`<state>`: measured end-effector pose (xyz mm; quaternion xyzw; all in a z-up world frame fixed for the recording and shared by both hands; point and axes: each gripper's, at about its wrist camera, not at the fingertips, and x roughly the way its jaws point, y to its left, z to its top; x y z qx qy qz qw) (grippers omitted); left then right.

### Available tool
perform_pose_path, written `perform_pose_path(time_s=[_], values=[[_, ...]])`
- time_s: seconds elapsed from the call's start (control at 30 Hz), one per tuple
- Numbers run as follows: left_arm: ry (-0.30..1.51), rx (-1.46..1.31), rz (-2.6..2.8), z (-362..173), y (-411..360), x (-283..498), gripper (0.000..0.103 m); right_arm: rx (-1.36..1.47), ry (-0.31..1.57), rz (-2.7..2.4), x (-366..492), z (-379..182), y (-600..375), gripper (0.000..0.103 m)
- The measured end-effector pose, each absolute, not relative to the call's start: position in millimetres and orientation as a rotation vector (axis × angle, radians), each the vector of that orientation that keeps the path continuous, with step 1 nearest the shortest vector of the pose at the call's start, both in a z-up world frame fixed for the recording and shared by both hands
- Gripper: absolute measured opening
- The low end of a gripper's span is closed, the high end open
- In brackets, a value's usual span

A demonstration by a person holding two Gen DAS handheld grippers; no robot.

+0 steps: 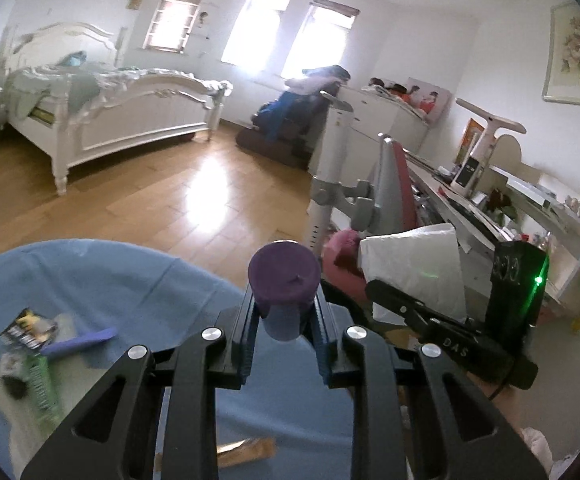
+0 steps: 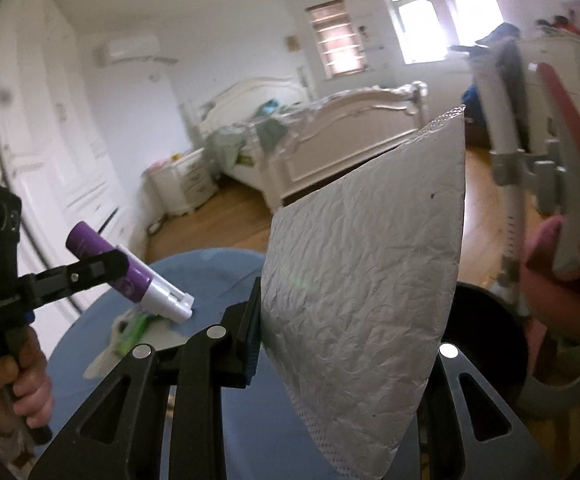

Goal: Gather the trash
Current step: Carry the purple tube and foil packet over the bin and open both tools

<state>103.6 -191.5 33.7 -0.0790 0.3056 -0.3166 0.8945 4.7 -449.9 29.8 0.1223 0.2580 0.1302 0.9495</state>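
My left gripper [image 1: 284, 306] is shut on a purple-and-white tube [image 1: 282, 276], seen end on above the blue-covered round table [image 1: 138, 280]. The right wrist view shows that tube [image 2: 130, 280] from the side, clamped in the left gripper [image 2: 110, 266], which a hand [image 2: 30, 384] holds. My right gripper [image 2: 341, 332] is shut on a white embossed paper napkin [image 2: 365, 264] that hides its right finger. In the left wrist view the napkin [image 1: 413, 264] stands in the right gripper [image 1: 397, 300] beside the tube. Several wrappers [image 1: 30, 344] and a small purple piece [image 1: 80, 344] lie on the table.
A black round container [image 2: 485, 336] sits low on the right beside a pink chair [image 2: 561, 248]. A cluttered desk [image 1: 489, 208] runs along the right wall. A white bed [image 1: 110, 120] stands across a wooden floor [image 1: 194, 200]. A brown scrap [image 1: 246, 450] lies on the table's near side.
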Motion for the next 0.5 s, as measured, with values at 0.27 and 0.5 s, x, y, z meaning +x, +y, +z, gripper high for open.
perform_pose_path(time_s=[0.27, 0.5], values=[[0.661, -0.119, -0.743, 23.8, -251.5, 119.3, 0.025, 0.311, 0.532, 0.167, 12.7, -1.6, -501.3, 0.029], [0.722, -0.102, -0.79, 3.8, -286.2, 140.1, 0.025, 0.345, 0.575, 0.123, 29.4, -34.1, -518.6, 0.029]])
